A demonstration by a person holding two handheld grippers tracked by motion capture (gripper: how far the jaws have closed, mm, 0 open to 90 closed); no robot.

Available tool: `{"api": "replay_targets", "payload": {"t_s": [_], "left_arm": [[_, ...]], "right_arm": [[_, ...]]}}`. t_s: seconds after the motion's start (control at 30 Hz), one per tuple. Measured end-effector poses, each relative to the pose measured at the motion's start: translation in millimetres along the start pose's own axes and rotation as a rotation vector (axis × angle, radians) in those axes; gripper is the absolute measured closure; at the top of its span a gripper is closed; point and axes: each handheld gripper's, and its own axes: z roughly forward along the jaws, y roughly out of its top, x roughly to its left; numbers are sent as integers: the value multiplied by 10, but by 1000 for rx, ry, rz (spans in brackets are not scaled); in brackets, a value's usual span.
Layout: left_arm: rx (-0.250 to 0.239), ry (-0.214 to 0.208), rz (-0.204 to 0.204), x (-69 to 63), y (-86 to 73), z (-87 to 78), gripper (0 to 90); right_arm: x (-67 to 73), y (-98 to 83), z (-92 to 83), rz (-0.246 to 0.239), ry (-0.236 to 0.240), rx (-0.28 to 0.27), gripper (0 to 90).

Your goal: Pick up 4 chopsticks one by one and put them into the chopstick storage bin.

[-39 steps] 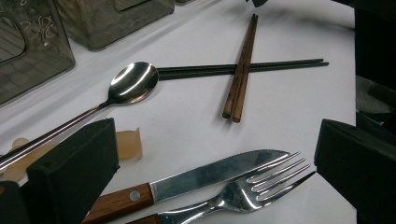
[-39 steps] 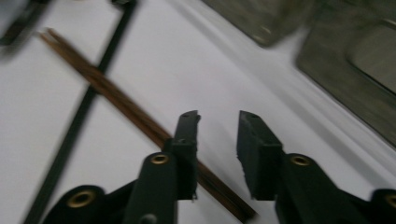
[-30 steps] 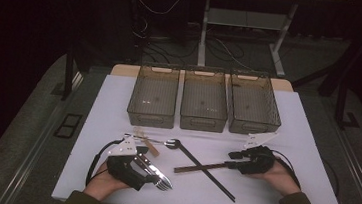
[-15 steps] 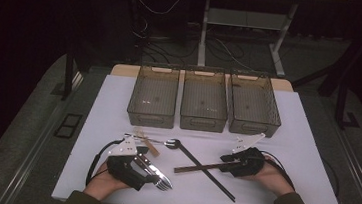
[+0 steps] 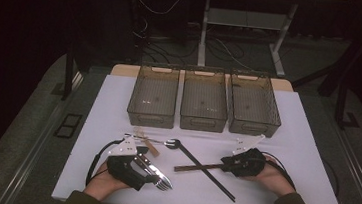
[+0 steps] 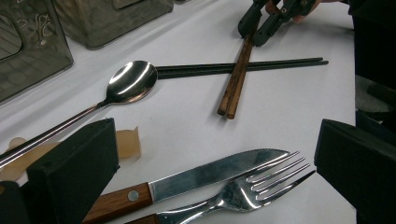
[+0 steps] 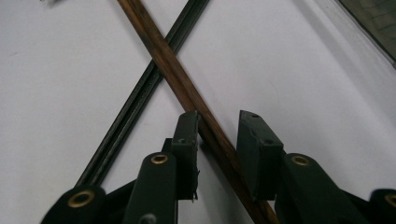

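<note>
From the high view I see the brown wooden chopsticks [image 5: 198, 167] lying on the white table [image 5: 305, 144], long axis running left to right, far end toward my left hand, near end under the right gripper [image 5: 228, 163]. They cross over the black chopsticks [image 5: 207, 170], which run diagonally from the spoon [image 5: 171, 143] down toward the table's near edge. Three mesh bins [image 5: 203, 106] stand in a row at the back. The left gripper [image 5: 154, 177] rests over a knife and a fork.

In the left gripper view I count one spoon [image 6: 130, 81], one knife [image 6: 210, 175], one fork [image 6: 243, 191], one brown pair [image 6: 236, 79] and one black pair [image 6: 243, 67]. The left jaws stand wide apart, with nothing pressed between them.

In the right gripper view the brown pair [image 7: 177, 79] runs up and away to the left between my right jaws, which have just been closing. The left pad looks about touching the wood; a gap remains at the right pad, so no clamp yet.
</note>
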Motion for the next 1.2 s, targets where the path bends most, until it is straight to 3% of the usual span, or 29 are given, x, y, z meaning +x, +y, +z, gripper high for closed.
{"api": "replay_targets", "payload": {"t_s": [0.07,0.33,0.37,0.43,0.53,0.67,1.2], "left_arm": [[0,0,0,0,0,0,0],[1,1,-1,0,-1,-1,0],[0,1,-1,0,-1,-1,0],[0,1,-1,0,-1,-1,0],[0,2,-1,0,0,-2,0],[0,2,-1,-1,0,-2,0],[0,4,0,-2,0,-3,0]], "right_arm": [[15,-2,-4,15,14,-3,696],[21,-18,-31,-18,19,16,726],[43,-17,-34,2,25,14,730],[35,-26,-42,-22,19,21,737],[62,-25,-49,2,31,22,745],[54,-34,-56,-27,25,27,752],[101,-60,-86,-26,17,38,796]]}}
